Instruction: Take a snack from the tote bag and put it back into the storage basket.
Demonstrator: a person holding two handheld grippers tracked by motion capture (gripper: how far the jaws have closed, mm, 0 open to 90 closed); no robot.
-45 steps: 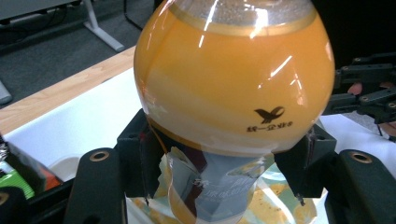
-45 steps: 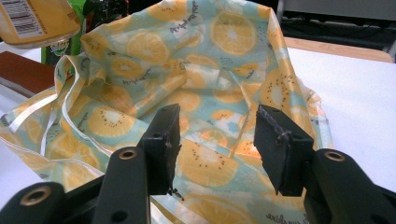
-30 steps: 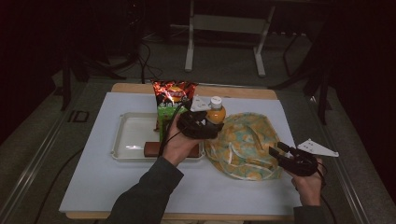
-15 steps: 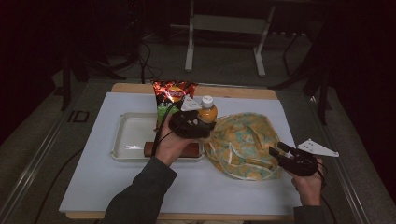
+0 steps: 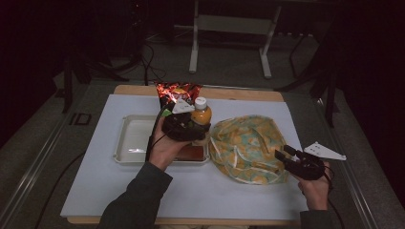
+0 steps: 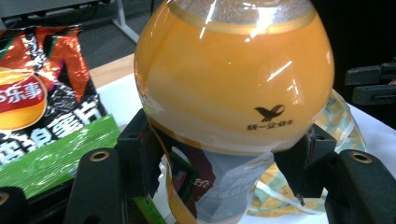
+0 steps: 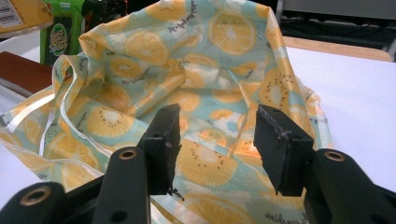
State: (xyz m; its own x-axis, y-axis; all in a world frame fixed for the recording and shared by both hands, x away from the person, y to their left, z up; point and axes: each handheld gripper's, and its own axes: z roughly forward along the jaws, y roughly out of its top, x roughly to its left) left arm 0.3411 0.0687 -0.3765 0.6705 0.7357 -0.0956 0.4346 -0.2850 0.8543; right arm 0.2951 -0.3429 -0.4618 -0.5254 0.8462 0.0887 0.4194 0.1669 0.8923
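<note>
A bottle of orange juice (image 5: 201, 117) with a white cap is held upright above the right end of the white tray (image 5: 129, 138). My left gripper (image 5: 197, 130) is shut on it, its pads pressing on both sides of the label band below the round orange belly (image 6: 233, 79). To the right lies a crumpled bag with a fruit print (image 5: 246, 148). My right gripper (image 5: 282, 153) stands open at that bag's right edge. In the right gripper view the jaws (image 7: 217, 140) frame the fabric (image 7: 187, 56) with nothing pinched between them.
A red and green crisp packet (image 5: 176, 93) stands behind the tray. A brown bar (image 5: 193, 152) lies at the tray's right end, under my left hand. Everything sits on a white sheet (image 5: 95, 181) over a wooden table; the floor around is dark.
My left hand has carried the bottle leftward, from beside the fruit-print bag to above the tray's right end. The right gripper has kept still.
</note>
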